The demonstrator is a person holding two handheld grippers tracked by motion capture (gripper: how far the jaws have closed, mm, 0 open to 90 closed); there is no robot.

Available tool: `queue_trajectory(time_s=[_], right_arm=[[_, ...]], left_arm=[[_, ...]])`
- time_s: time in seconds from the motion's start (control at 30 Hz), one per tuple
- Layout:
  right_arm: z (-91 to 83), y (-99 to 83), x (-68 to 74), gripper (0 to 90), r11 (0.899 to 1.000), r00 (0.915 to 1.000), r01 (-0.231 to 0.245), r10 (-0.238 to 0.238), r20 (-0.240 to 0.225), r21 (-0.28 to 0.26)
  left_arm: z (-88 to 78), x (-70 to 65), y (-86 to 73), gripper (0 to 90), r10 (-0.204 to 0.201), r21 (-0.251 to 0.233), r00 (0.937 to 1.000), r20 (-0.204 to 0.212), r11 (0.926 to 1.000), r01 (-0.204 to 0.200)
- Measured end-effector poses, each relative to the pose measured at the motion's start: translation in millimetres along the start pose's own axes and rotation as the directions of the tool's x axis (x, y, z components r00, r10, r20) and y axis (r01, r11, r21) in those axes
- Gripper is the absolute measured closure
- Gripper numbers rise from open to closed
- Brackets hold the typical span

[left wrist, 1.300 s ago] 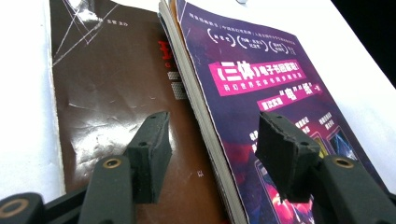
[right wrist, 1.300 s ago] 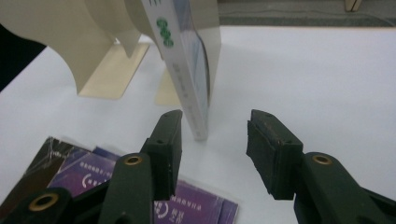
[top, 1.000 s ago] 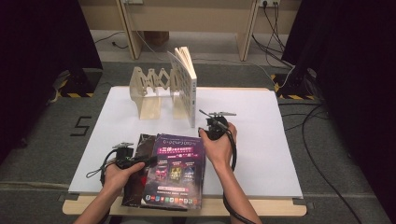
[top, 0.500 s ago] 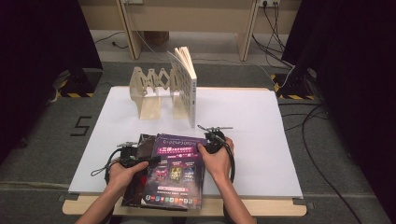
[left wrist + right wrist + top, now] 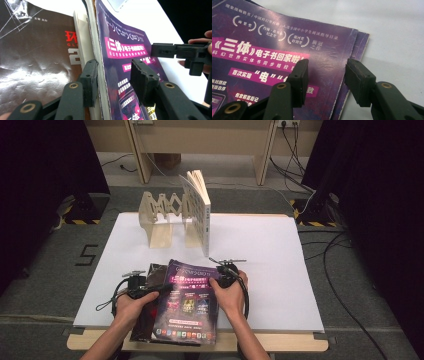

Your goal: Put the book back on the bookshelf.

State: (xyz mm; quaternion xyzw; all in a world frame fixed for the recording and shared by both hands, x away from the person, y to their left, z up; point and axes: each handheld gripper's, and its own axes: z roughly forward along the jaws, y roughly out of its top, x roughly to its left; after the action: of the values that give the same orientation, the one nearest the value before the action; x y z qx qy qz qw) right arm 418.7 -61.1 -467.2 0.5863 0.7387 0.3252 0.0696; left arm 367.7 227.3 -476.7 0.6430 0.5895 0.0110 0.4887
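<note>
A: What does the pale wooden accordion-style book rack (image 5: 162, 215) at the far side of the white table (image 5: 270, 255) hold?

B: One thick upright book with a white patterned cover (image 5: 199, 210), standing at the rack's right end with its pages fanned at the top. The rack's other slots cannot be made out.

A: And the glossy purple paperback (image 5: 190, 302)?

B: It lies at the near edge of the table, on top of a dark book with a shiny black cover (image 5: 150, 310) that sticks out to its left.

A: The left gripper (image 5: 161, 291)?

B: Its jaws have just been closing. They straddle the purple book's left edge, one pad under the cover by the page block, the other over it, with a gap showing at that pad.

A: The right gripper (image 5: 223, 276)?

B: Its jaws have just been opening; they stand wide astride the book's right edge, holding nothing.
</note>
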Motion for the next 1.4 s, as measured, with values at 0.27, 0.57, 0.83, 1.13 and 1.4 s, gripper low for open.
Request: queue_trajectory(time_s=[0.27,0.57,0.83,1.13,1.4], right_arm=[[0.0,-2.4,0.1,53.4,1.0,0.9999,-0.013,0.013,-0.001,-0.018],[-0.1,-3.0,0.4,52.6,1.0,1.0,-0.01,0.01,-0.001,-0.021],[-0.2,2.5,-6.1,52.3,1.0,0.9997,0.007,-0.007,-0.024,-0.025],[3.1,23.6,-18.1,51.6,0.999,0.9996,-0.019,0.018,-0.024,-0.04],[9.8,31.4,-14.7,51.2,1.0,0.9992,-0.017,0.016,-0.037,-0.025]], left_arm=[[4.9,2.3,-6.5,62.1,-0.021,0.004,0.9996,-0.017,0.9998,0.021],[1.5,8.7,-4.0,81.8,-0.087,0.004,0.9952,0.046,0.9962,0.087],[0.5,10.9,-7.6,82.5,-0.101,-0.026,0.9931,0.06,0.9944,0.102],[-4.3,12.9,-5.9,82.4,-0.089,-0.055,0.9951,0.042,0.9943,0.091],[-5.8,13.6,-5.4,81.9,-0.054,-0.06,0.9978,0.039,0.9966,0.056]])
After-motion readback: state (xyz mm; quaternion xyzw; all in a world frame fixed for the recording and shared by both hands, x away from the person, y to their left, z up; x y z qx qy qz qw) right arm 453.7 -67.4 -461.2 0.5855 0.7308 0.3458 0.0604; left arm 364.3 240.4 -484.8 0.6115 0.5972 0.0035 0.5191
